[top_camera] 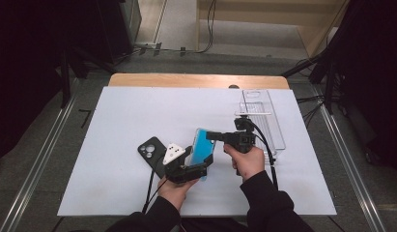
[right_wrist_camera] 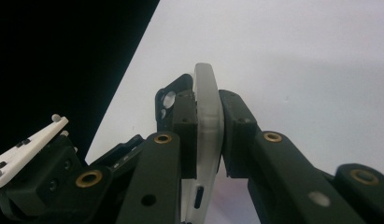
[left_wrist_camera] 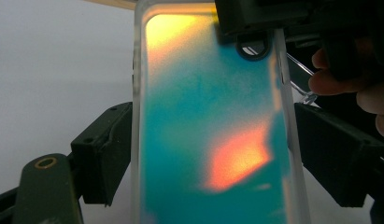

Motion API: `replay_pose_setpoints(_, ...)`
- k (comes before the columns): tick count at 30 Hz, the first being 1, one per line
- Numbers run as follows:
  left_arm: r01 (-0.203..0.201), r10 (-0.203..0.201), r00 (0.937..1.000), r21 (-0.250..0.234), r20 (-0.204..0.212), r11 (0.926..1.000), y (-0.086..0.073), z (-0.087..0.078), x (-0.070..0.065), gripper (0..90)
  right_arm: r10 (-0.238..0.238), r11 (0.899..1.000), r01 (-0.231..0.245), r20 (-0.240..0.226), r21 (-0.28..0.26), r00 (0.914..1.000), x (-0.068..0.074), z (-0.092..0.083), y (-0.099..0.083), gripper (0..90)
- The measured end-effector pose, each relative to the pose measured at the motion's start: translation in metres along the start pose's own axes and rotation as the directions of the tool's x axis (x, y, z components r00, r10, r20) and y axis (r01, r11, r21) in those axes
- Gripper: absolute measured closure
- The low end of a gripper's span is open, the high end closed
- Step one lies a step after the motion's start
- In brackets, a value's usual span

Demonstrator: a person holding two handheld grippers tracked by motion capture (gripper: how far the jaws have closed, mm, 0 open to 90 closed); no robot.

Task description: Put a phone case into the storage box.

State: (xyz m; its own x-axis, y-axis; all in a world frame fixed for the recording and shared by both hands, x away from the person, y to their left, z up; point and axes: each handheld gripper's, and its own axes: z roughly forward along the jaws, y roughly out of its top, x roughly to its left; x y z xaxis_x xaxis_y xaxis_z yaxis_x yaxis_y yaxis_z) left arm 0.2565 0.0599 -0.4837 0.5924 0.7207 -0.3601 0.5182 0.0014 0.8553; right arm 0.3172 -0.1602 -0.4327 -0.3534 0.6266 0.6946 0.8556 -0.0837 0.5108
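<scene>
A translucent phone case [top_camera: 204, 146] with a blue and orange sheen is held above the white board [top_camera: 114, 121], tilted up. My left gripper [top_camera: 200, 162] is shut on it across its width, and in the left gripper view both pads [left_wrist_camera: 108, 154] press the long sides of the phone case [left_wrist_camera: 213, 116]. My right gripper [top_camera: 211, 136] comes in from the right and is shut on the case's upper edge. In the right gripper view the phone case [right_wrist_camera: 207, 88] runs edge-on between that right gripper's [right_wrist_camera: 208, 128] closed jaws. A black phone [top_camera: 151, 150] lies face down to the left.
A clear plastic box [top_camera: 262, 116] stands at the board's back right, just beyond my right hand. The black phone [right_wrist_camera: 165, 100] shows behind the case in the right gripper view. Cables trail from both grippers toward the near edge.
</scene>
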Motion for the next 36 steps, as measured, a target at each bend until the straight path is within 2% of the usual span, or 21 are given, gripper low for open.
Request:
replay_pose_setpoints(5,-0.017,0.017,0.9998,0.026,0.005,0.9995,0.006,0.000,-0.002,15.2,-0.005,1.000,0.005,-0.009,-0.008,0.9999,0.003,-0.003,0.001,76.9)
replay_pose_setpoints(8,-0.009,0.007,0.9992,0.034,0.038,0.9994,0.009,0.000,-0.002,14.2,-0.015,1.000,0.015,-0.017,-0.011,0.9997,0.005,-0.006,0.002,77.1)
replay_pose_setpoints(11,-0.013,0.011,0.9989,0.059,0.045,0.9981,0.012,-0.001,-0.002,12.9,-0.023,1.000,0.023,-0.011,-0.020,0.9997,0.007,-0.009,0.003,77.2)
replay_pose_setpoints(15,-0.015,0.011,0.9988,0.085,0.047,0.9963,0.015,-0.002,-0.004,12.8,-0.041,0.999,0.041,0.007,-0.024,0.9992,0.008,-0.013,0.005,77.2)
replay_pose_setpoints(20,-0.003,-0.005,0.9979,0.130,0.064,0.9916,0.019,-0.004,-0.003,12.9,-0.098,0.994,0.101,0.068,-0.037,0.9929,0.010,-0.017,0.006,77.1)
replay_pose_setpoints(24,-0.019,0.003,0.9952,0.162,0.097,0.9866,0.023,-0.006,-0.002,13.7,-0.157,0.986,0.163,0.127,-0.043,0.9795,0.014,-0.020,0.005,77.1)
replay_pose_setpoints(28,-0.036,0.016,0.9937,0.180,0.111,0.9831,0.029,-0.009,0.000,13.8,-0.189,0.980,0.195,0.127,-0.035,0.9737,0.014,-0.020,0.005,77.1)
replay_pose_setpoints(29,-0.041,0.020,0.9939,0.190,0.109,0.9809,0.030,-0.009,0.001,13.8,-0.208,0.976,0.214,0.125,-0.032,0.9700,0.014,-0.020,0.005,77.1)
replay_pose_setpoints(33,-0.067,0.044,0.9934,0.229,0.106,0.9710,0.036,-0.011,0.006,13.8,-0.291,0.955,0.297,0.152,-0.014,0.9445,0.018,-0.021,0.003,77.0)
replay_pose_setpoints(36,-0.067,0.039,0.9929,0.257,0.112,0.9641,0.041,-0.012,0.010,13.8,-0.328,0.943,0.333,0.154,-0.008,0.9322,0.019,-0.021,0.001,77.0)
